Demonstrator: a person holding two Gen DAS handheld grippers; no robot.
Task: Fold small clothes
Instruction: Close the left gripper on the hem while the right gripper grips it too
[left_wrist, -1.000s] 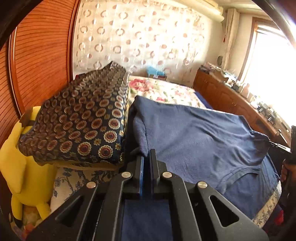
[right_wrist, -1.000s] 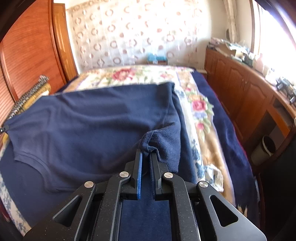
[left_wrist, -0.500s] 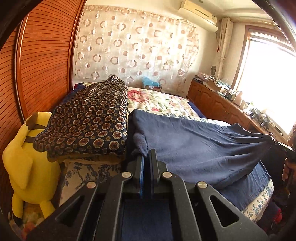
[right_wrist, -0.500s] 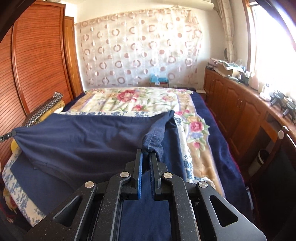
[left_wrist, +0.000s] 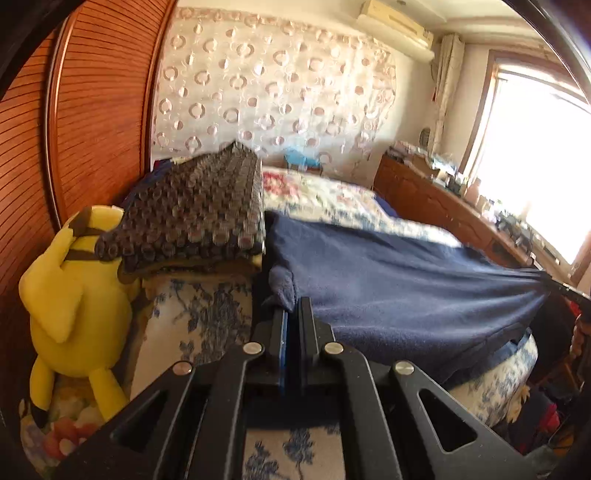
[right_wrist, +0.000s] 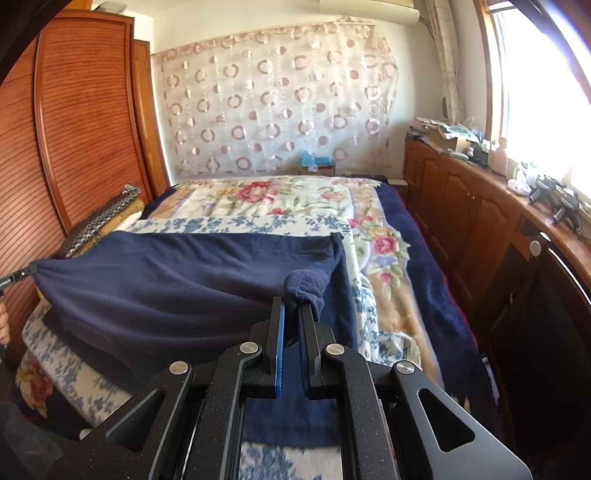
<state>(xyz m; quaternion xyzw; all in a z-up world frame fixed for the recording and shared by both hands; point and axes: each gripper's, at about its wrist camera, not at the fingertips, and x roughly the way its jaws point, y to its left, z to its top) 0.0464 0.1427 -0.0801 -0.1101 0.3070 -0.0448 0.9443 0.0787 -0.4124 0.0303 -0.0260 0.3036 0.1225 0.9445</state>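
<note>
Across the middle of both views, a bed (right_wrist: 373, 229) with a floral cover fills the room, a wooden wardrobe (right_wrist: 81, 122) rising at upper left. Stretched over the bed, centre frame, hangs the navy garment (right_wrist: 177, 280), lifted taut between two pinched corners. Left of it in the left-wrist view sits a folded patterned blanket (left_wrist: 199, 214), and a yellow plush toy (left_wrist: 74, 295) leans at lower left. At bottom centre, the left gripper (left_wrist: 291, 314) is clamped narrow on one bunched corner; the right gripper (right_wrist: 290, 306) likewise pinches the other corner of cloth.
</note>
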